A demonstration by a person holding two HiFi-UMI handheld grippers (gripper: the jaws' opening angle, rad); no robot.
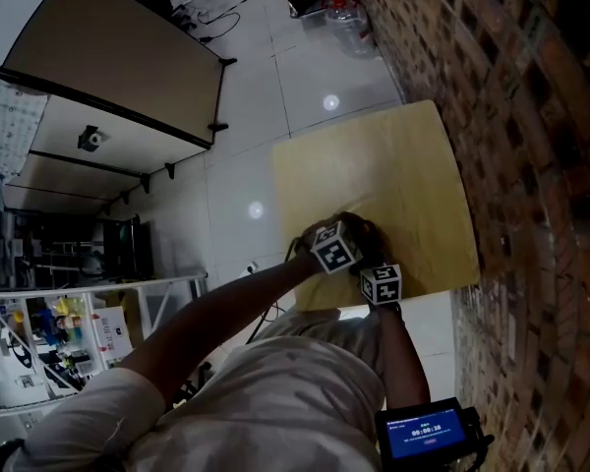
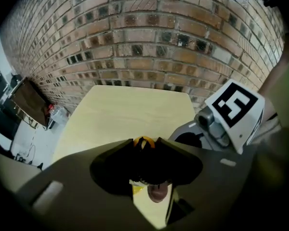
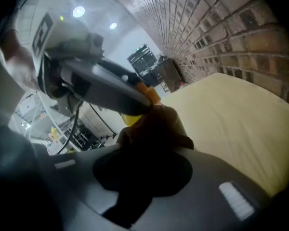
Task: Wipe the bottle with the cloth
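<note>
The left tool (image 2: 144, 150) is clenched on the yellow bottle (image 3: 130, 121), holding it over the counter's (image 1: 393, 175) near edge. The right tool (image 3: 156, 143) grasps a brown cloth (image 3: 159, 124) and presses it against the bottle's side. Wiping looks under way. How much of the bottle remains unwiped I cannot tell.

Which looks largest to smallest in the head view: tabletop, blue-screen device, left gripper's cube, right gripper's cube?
1. tabletop
2. blue-screen device, though it sits nearest the camera
3. left gripper's cube and right gripper's cube: nearly alike, so unranked
</note>
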